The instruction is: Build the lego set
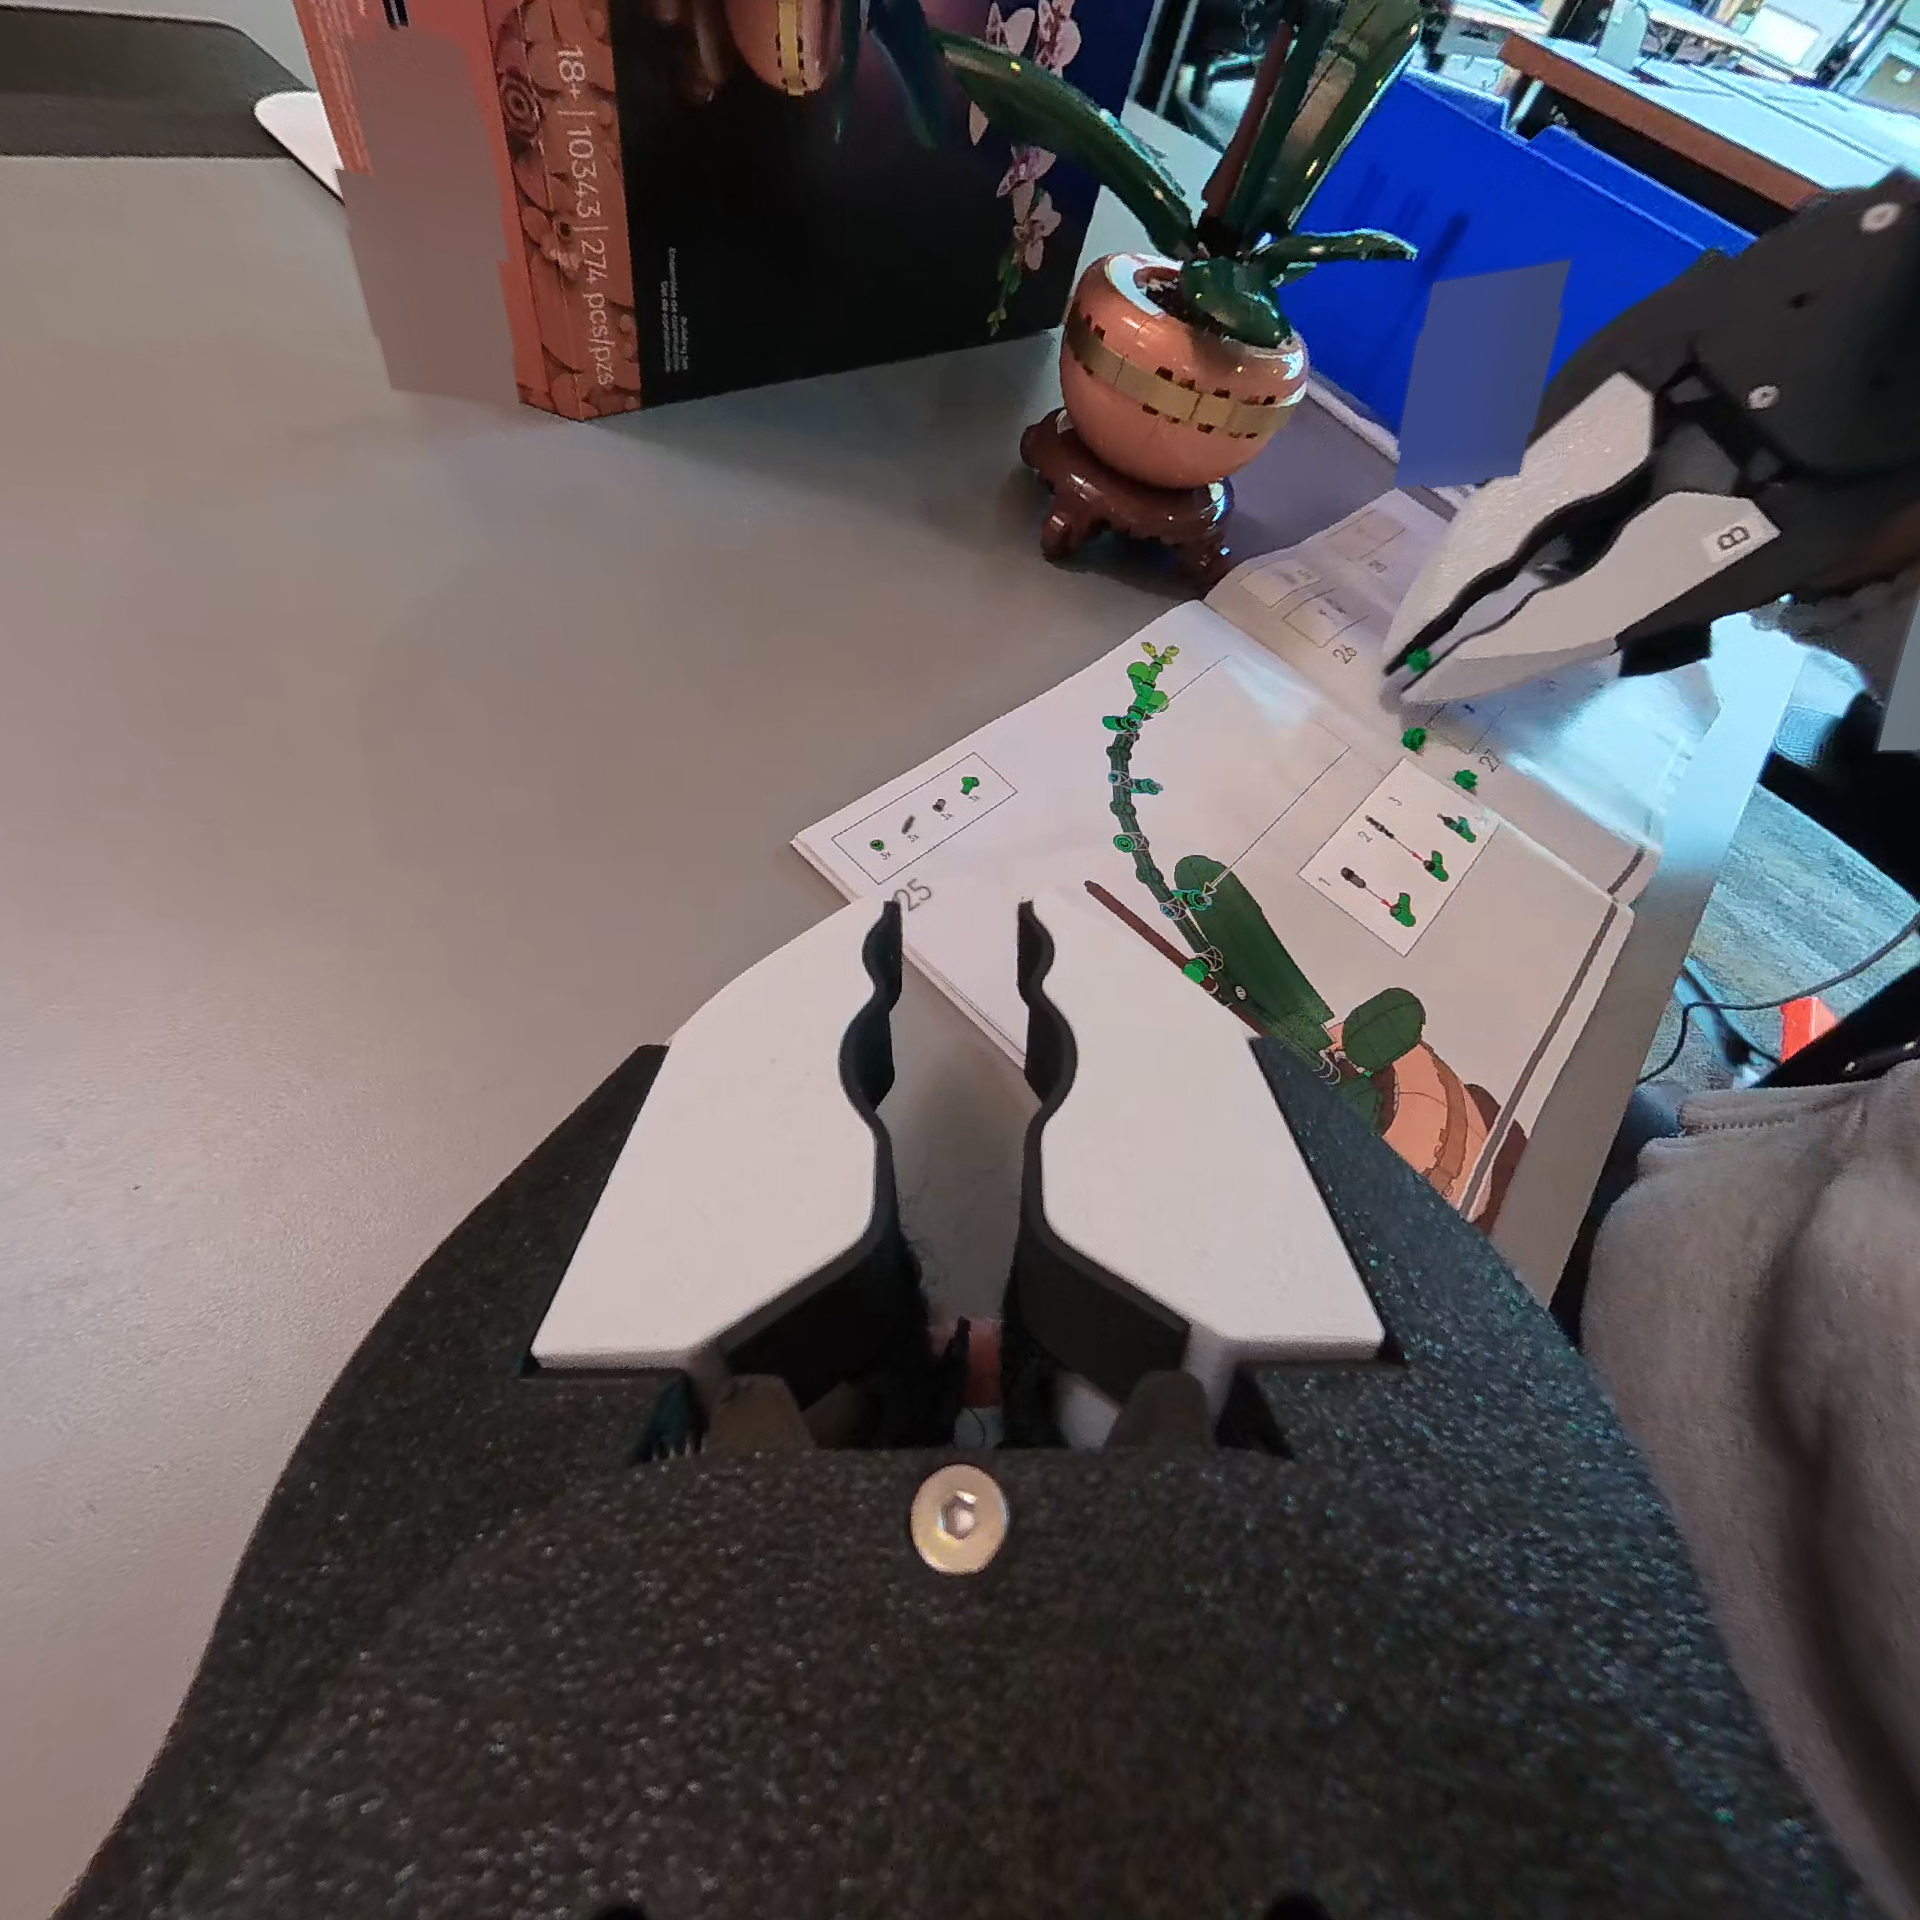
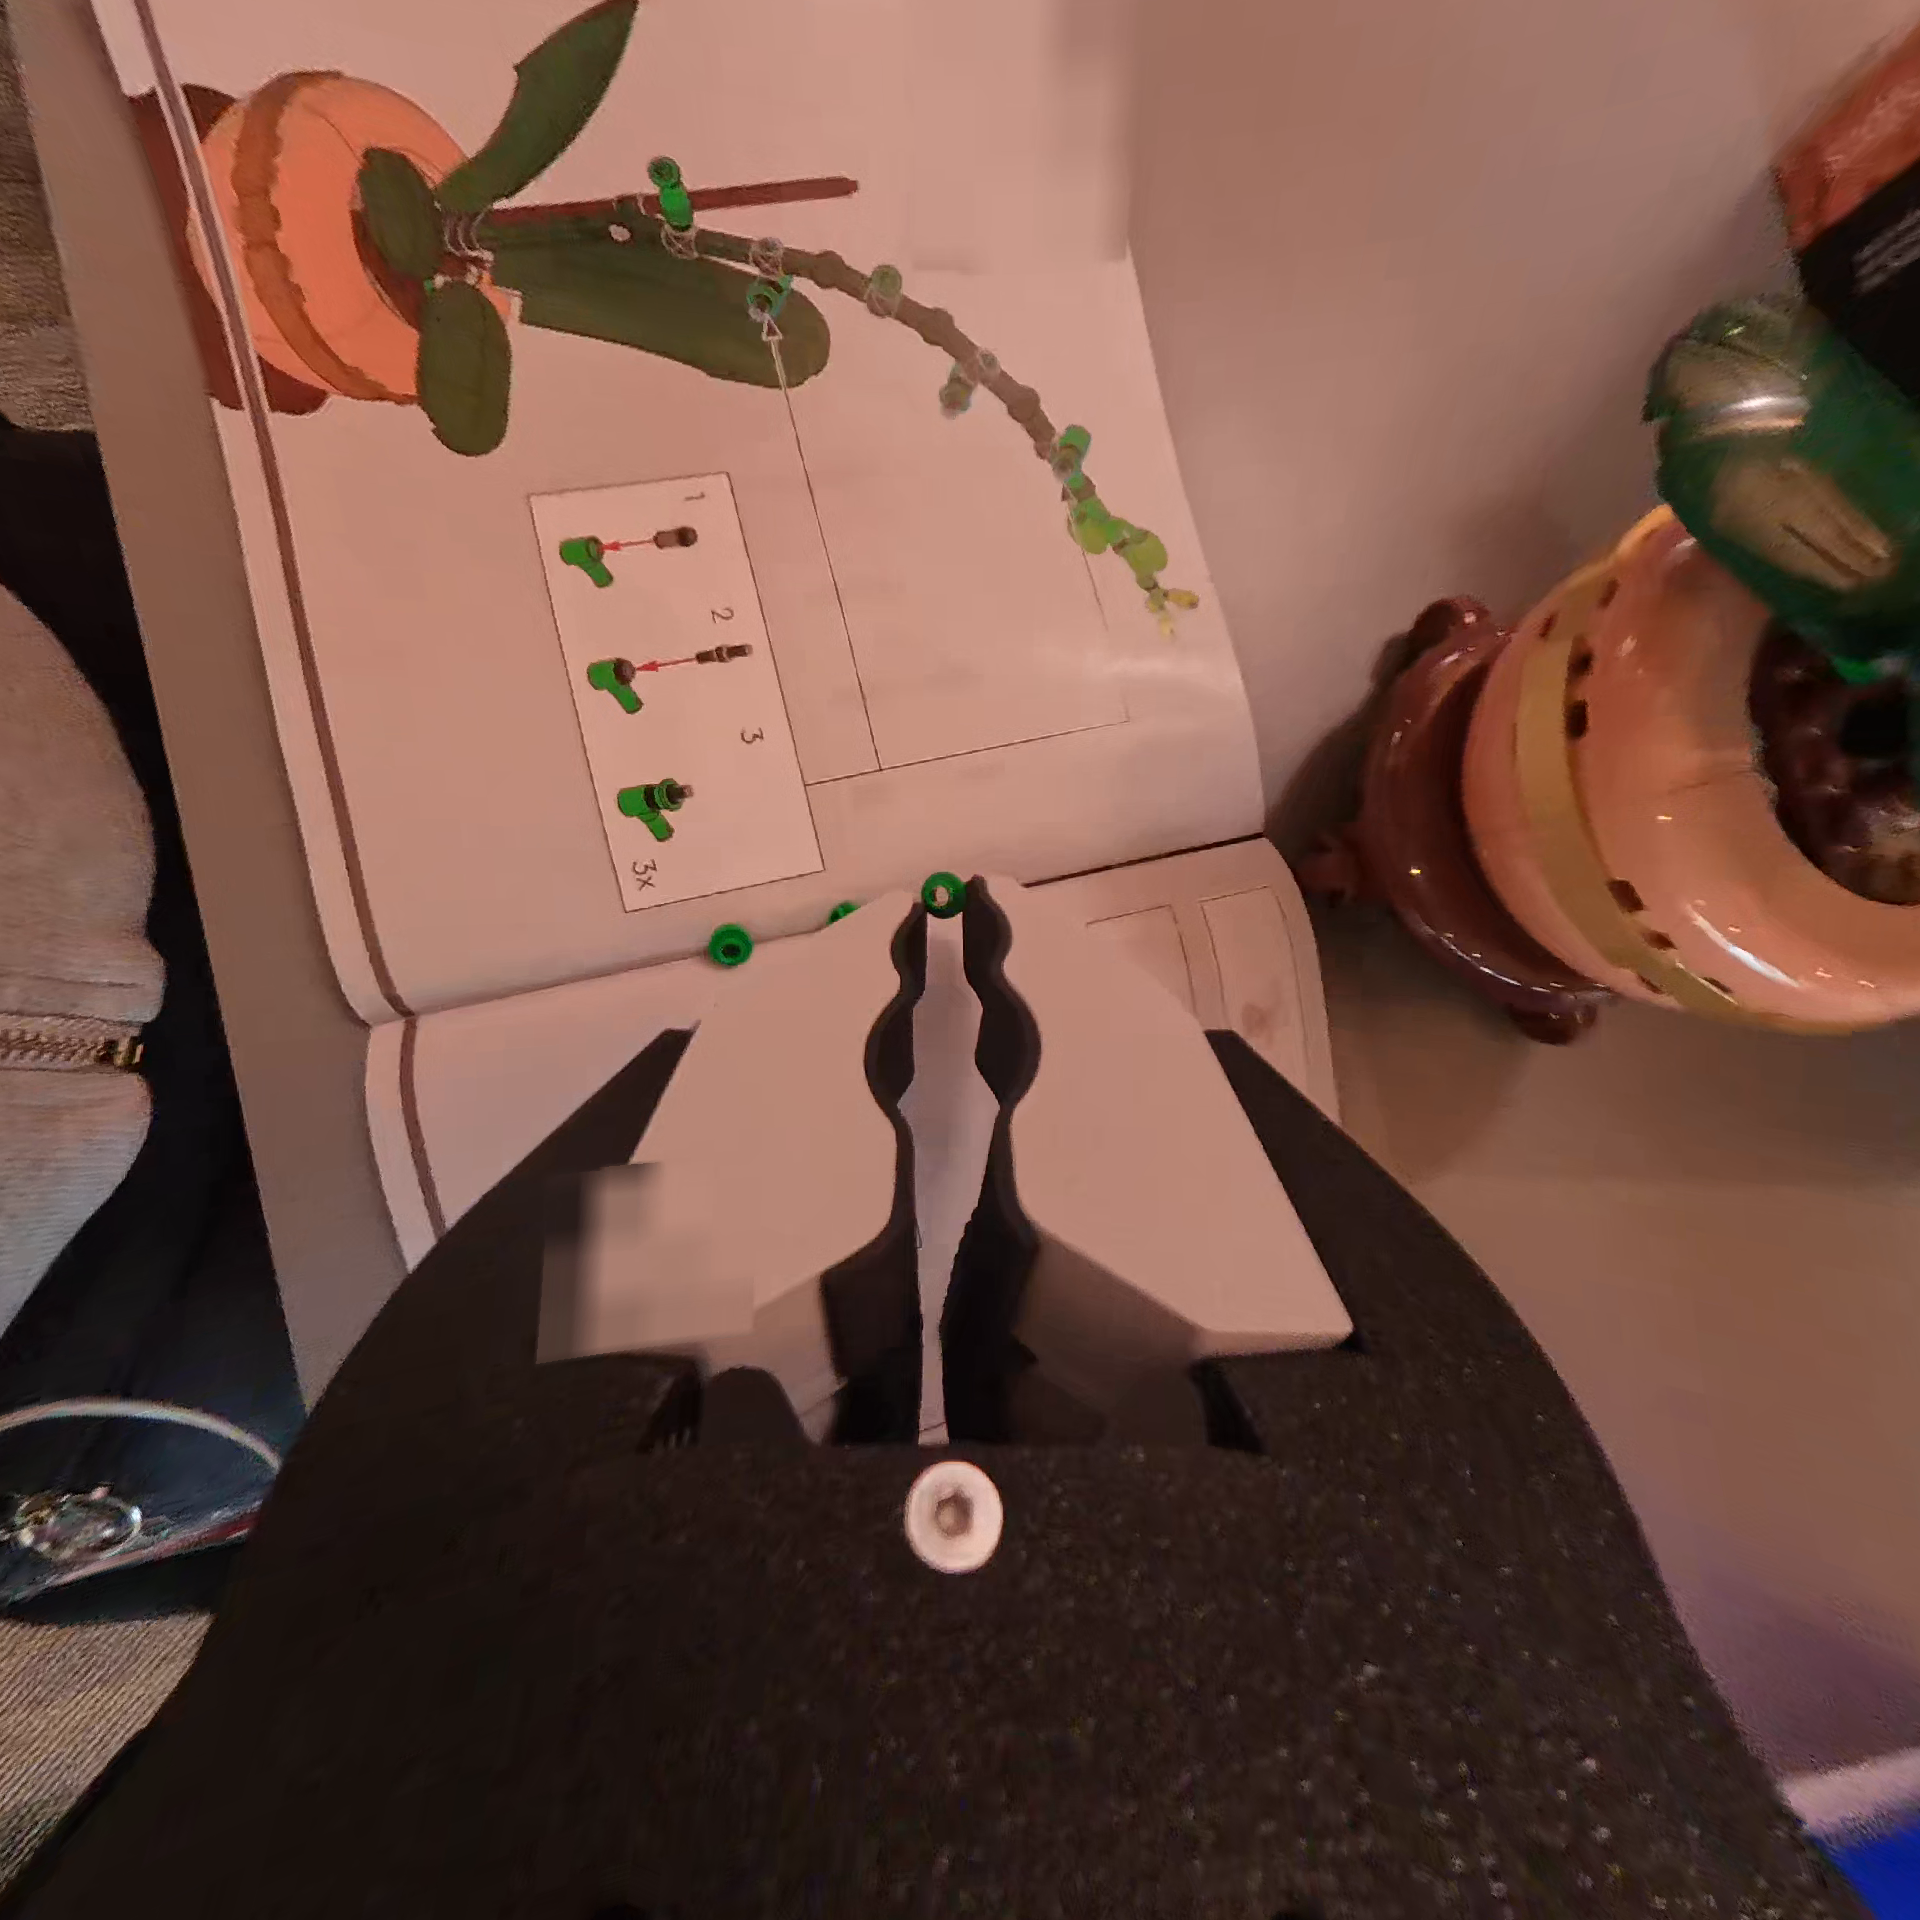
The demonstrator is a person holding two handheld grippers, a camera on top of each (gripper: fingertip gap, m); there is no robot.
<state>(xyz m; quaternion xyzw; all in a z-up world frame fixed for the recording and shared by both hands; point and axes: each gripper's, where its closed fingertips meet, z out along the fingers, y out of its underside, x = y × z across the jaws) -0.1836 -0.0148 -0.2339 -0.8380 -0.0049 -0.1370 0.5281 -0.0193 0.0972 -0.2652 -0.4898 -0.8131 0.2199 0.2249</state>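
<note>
Left wrist view: a pale grey tabletop (image 1: 364, 779) fills most of the scene, matte and smooth. An open instruction booklet (image 1: 1299, 831) lies flat near the tabletop's right edge, its pages printed with a plant diagram. Beyond it stands a brick-built potted plant (image 1: 1174, 384), a pink rounded pot with a gold band on a dark brown stand, with dark green leaves. Behind that stands a tall printed box (image 1: 727, 187), upright on the tabletop. Farther back the room shows a blue panel (image 1: 1455, 208) and wooden-edged desks. A grey sleeve (image 1: 1766, 1351) sits at the right edge. The left gripper (image 1: 956, 914) hangs over the near corner of the booklet with its fingers spread and nothing between them. The right gripper (image 1: 1408, 665) is above the far page, its fingers pinching a small green ring piece (image 1: 1416, 658) at the very tips. In the right wrist view, that piece (image 2: 941, 895) sits clamped between the two tips, just above the booklet's centre fold. Two more small green pieces (image 2: 730, 945) lie on the page just beside the fingers.
</note>
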